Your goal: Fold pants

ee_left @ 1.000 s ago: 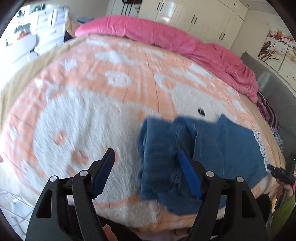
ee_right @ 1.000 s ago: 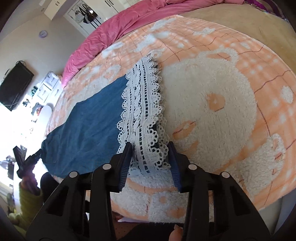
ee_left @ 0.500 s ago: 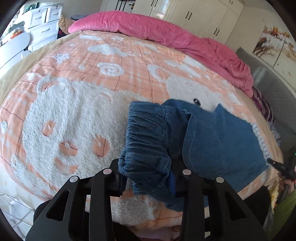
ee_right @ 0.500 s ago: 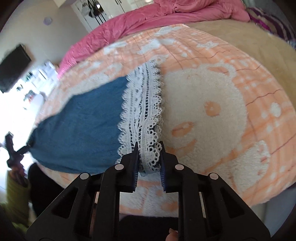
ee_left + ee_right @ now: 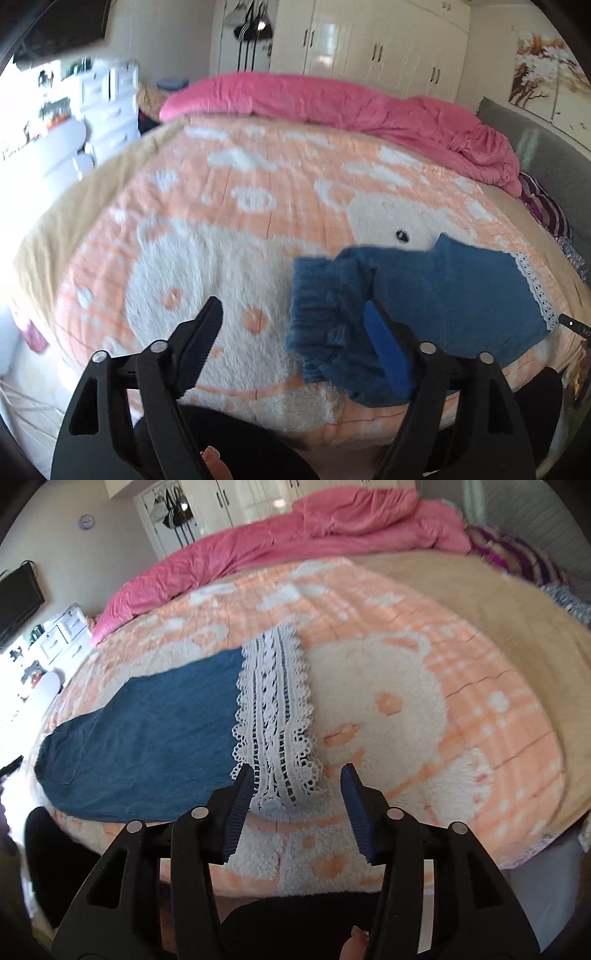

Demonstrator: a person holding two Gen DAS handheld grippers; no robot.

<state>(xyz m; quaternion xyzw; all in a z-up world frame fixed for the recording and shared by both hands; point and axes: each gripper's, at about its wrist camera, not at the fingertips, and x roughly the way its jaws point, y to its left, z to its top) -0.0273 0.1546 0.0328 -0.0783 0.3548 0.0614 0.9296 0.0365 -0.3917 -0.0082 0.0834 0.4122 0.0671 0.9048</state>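
Note:
Blue denim pants (image 5: pixel 424 295) lie flat near the front edge of an orange and white fleece blanket (image 5: pixel 221 240). Their gathered waistband (image 5: pixel 317 302) is at the left end and the white lace hem (image 5: pixel 275 716) at the right end. My left gripper (image 5: pixel 291 332) hangs just above the blanket, jaws opening wide, its right finger over the waistband and nothing pinched. My right gripper (image 5: pixel 297 786) hovers above the near end of the lace hem with its jaws opening; the lace shows between the fingertips but the pads do not press it.
A crumpled pink duvet (image 5: pixel 332 103) lies along the far side of the bed. White wardrobes (image 5: pixel 369 44) stand behind it, white drawers (image 5: pixel 110 99) at the left. A grey headboard (image 5: pixel 546 155) and striped purple cloth (image 5: pixel 546 210) are at the right. A dark sleeve sits below each gripper.
Half a second ago both grippers were pinched on the pants, left on the waistband, right on the lace. Both have let go, opened and risen; the pants lie flat again.

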